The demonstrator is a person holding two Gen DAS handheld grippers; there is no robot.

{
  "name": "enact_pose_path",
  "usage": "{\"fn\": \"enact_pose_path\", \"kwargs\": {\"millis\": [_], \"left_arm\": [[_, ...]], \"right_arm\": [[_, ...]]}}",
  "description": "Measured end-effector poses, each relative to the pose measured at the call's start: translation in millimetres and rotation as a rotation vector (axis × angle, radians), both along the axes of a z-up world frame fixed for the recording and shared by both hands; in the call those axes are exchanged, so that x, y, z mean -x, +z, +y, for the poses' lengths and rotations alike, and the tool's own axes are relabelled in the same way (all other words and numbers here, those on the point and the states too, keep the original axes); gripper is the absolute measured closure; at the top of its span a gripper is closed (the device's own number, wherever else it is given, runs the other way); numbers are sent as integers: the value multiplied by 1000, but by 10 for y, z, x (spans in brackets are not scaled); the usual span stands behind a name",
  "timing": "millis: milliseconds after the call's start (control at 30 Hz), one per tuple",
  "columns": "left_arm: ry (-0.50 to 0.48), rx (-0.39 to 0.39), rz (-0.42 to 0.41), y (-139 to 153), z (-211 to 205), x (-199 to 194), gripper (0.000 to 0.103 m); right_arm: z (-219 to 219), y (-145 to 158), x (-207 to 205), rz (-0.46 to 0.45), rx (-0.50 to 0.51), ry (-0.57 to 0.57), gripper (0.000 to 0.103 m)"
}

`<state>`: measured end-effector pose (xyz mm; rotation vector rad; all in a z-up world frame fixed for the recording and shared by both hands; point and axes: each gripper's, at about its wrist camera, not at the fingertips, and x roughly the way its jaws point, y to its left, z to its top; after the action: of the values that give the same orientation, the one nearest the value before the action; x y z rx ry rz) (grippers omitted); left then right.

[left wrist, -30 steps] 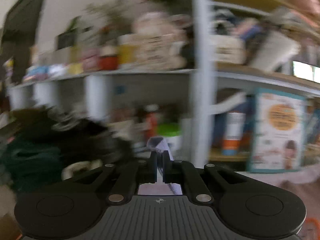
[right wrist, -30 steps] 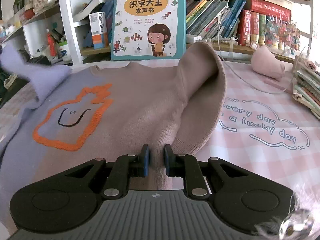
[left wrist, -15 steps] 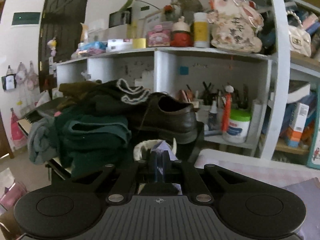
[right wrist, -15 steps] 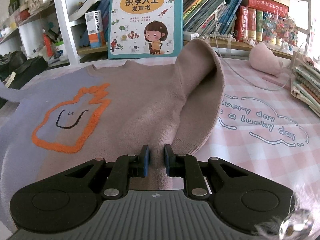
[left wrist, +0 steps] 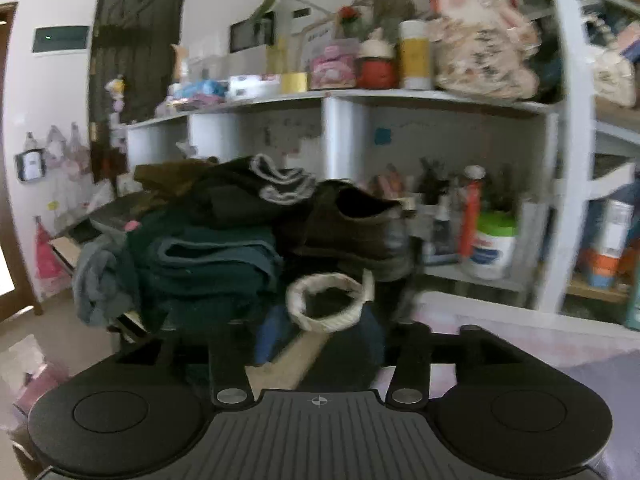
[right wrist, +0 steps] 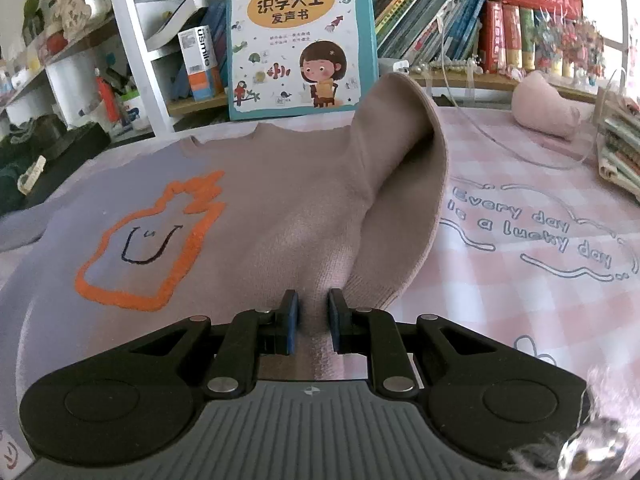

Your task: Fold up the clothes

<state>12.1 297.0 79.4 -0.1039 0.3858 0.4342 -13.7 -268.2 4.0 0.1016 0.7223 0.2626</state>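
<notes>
In the left wrist view, the left gripper [left wrist: 318, 328] had its fingers spread wide apart with nothing between them, and it pointed past the near edge of the table toward a heap of dark green and black folded clothes [left wrist: 208, 248] on the left, with a dark brown leather shoe [left wrist: 352, 228] resting on top at the right of the heap. Just in front of the heap lay a cream woven band curled into a ring [left wrist: 326, 300]. Behind, a white open shelf unit [left wrist: 440, 100] held a cubby crowded with pens and bottles, among them a white tub with a green lid [left wrist: 494, 244]; on its top board stood a pale stuffed rabbit [left wrist: 484, 48] and a yellow cylindrical canister [left wrist: 414, 56]. The view was blurred, so finer contents could not be told. In the right wrist view, the right gripper [right wrist: 314, 322] was clamped on a raised fold of the mauve and lilac knitted sweater with an orange bottle outline [right wrist: 248, 216], which lay spread over the pink checked tablecloth [right wrist: 520, 240], its right sleeve turned up and over the body. At the far edge a teal children's picture book [right wrist: 300, 36] stood upright against a wooden bookshelf packed with books [right wrist: 500, 32], and a pink knitted bundle [right wrist: 544, 110] lay on the cloth at far right.
</notes>
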Motion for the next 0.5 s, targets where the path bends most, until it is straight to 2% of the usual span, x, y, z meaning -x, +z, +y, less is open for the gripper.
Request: {"fn": "enact_pose_path", "kwargs": {"millis": [33,167,200,300,400,467,500], "left_arm": [[-35,33,8,-14,-67,63,52],[-274,266,62,-206,-465,267,46],[-329,290,80,-255,-595,290,44],[-435,215,144,-393,-1077,324,35],[-482,39,225,-512,-1523,316,34],[-529,-20,265,-598,-1723,324,34],[-541,-24,281,-629,-1770,324,34]], "right_arm": [[-1,2,-3,1,-1,1,87],[28,5,10,-5,19,6,87],[34,7,11,-5,23,6,87],[13,12,1,-4,10,4,87],[-22,21,13,-12,-2,-11,83],[-44,61,41,-35,15,-25,80],[-66,97,59,-56,28,-39,77]]}}
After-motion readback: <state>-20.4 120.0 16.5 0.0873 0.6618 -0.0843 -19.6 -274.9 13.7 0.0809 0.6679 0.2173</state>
